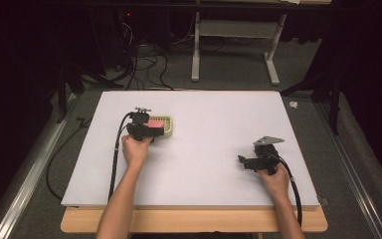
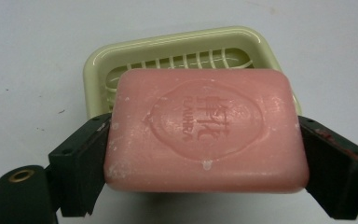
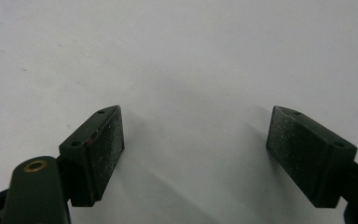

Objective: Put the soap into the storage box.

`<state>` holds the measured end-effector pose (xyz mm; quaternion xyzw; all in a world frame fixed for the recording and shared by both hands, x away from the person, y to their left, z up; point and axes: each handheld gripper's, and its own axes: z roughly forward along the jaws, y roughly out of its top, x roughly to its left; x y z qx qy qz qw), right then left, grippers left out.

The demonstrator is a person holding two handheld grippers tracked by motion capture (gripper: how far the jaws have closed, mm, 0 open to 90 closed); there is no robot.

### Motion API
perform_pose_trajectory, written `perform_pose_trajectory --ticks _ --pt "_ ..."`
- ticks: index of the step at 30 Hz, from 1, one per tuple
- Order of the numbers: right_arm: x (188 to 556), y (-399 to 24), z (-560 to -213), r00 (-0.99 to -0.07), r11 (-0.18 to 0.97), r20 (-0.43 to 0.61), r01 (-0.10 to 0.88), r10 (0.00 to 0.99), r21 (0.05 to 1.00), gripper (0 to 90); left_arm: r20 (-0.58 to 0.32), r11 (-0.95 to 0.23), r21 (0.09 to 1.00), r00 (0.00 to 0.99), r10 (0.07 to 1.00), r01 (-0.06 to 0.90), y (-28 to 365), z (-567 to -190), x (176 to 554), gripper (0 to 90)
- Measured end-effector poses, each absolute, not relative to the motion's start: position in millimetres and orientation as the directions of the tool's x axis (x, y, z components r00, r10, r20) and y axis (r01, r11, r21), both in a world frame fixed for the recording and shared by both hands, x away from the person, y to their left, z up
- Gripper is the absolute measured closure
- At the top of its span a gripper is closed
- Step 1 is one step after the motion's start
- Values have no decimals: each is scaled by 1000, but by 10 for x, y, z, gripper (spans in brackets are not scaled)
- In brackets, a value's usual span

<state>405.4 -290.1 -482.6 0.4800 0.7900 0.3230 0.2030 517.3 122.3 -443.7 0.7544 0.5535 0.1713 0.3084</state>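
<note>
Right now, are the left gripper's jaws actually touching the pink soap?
Touching. In the left gripper view, both jaws of the left gripper press flush against the short ends of the pink soap, with no gap.

We see a pink bar of soap (image 2: pixel 205 133), stamped face up, lying flat just above the near edge of a pale-green slatted soap dish (image 2: pixel 177 51).

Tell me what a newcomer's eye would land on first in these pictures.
The pink soap bar stands out first, clamped between the black jaws of the left gripper at the table's left. Just beyond it sits the pale green soap dish with a slatted floor, on the white table. At the right, the right gripper hangs open over bare table.
</note>
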Motion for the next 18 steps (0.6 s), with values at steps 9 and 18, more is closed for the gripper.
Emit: perform_pose_trajectory --ticks 9,18 --pt "4054 -2901 -4826 -457 330 -10 627 890 705 195 -60 -223 642 338 939 734 1109 -4424 5240 137" --pt "4054 -2901 -4827 -457 331 -11 627 889 706 195 -62 -201 636 309 949 745 1137 -4462 5291 136"
